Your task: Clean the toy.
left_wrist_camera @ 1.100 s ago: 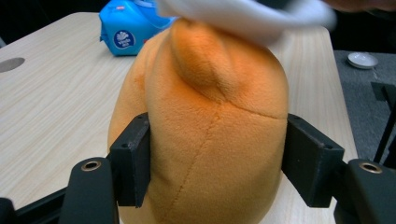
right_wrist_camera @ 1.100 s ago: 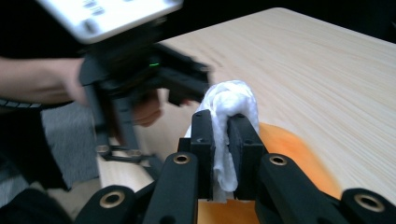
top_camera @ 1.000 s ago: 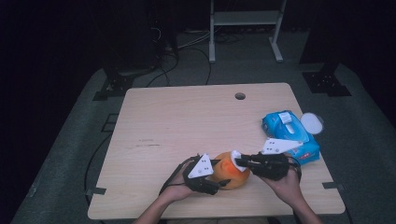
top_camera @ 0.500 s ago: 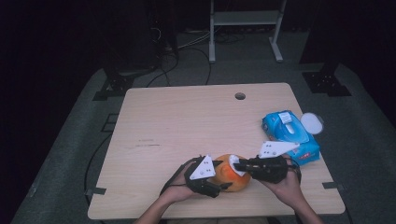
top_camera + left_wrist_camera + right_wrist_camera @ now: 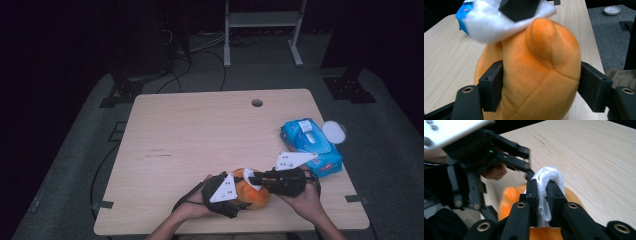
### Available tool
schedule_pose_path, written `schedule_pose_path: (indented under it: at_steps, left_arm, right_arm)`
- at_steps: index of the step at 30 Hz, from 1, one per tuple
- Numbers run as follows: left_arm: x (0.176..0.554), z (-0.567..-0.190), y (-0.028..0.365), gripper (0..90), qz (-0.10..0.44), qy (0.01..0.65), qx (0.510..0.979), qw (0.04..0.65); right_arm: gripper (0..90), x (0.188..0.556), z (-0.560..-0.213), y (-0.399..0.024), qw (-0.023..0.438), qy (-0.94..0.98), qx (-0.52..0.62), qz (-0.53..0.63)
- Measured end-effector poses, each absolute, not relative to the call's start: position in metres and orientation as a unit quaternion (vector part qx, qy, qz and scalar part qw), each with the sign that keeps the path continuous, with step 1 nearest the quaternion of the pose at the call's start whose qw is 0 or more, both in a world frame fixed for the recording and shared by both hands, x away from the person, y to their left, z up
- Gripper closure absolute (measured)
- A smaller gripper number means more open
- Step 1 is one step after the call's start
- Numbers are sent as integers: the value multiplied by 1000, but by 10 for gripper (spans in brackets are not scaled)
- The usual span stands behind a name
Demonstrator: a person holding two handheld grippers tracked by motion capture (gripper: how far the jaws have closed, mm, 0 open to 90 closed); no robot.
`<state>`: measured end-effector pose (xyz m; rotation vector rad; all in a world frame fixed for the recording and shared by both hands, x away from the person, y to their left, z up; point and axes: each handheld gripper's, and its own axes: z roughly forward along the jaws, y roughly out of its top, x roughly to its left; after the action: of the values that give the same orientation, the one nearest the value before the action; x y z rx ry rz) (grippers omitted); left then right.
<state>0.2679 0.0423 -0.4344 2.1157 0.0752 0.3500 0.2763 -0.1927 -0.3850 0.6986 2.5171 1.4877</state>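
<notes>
Orange plush toy (image 5: 536,75) clamped in left tool (image 5: 540,92)
Right tool (image 5: 544,195) pinches white wipe (image 5: 547,178) on it; blue wipes pack (image 5: 311,146) at 2 o'clock on worktop (image 5: 200,135).

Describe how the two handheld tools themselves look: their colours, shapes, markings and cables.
Both are black. The left tool and right tool each carry a pale grey three-cornered plate dotted with small screws. Each has two blocky black jaws on arms with brass-ringed pivot holes. A small green light glows on the left tool's body. A black cable trails from the left one.
</notes>
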Motion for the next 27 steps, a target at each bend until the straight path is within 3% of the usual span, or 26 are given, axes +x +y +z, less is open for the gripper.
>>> schedule_pose_path:
  at_steps: [8, 17, 22, 27]
  left_arm:
    - [282, -439, 55, 295, 108, 78, 850, 510]
    - [286, -439, 56, 297, 108, 88, 848, 511]
    - [297, -438, 69, 290, 88, 124, 838, 524]
    - [299, -440, 70, 288, 79, 130, 834, 530]
  right_arm:
    - [808, 293, -397, -231, 68, 818, 293, 490]
    - [808, 284, -385, -212, 83, 830, 262, 486]
    - [808, 295, -396, -238, 84, 817, 303, 484]
    - [808, 294, -393, -236, 82, 809, 303, 497]
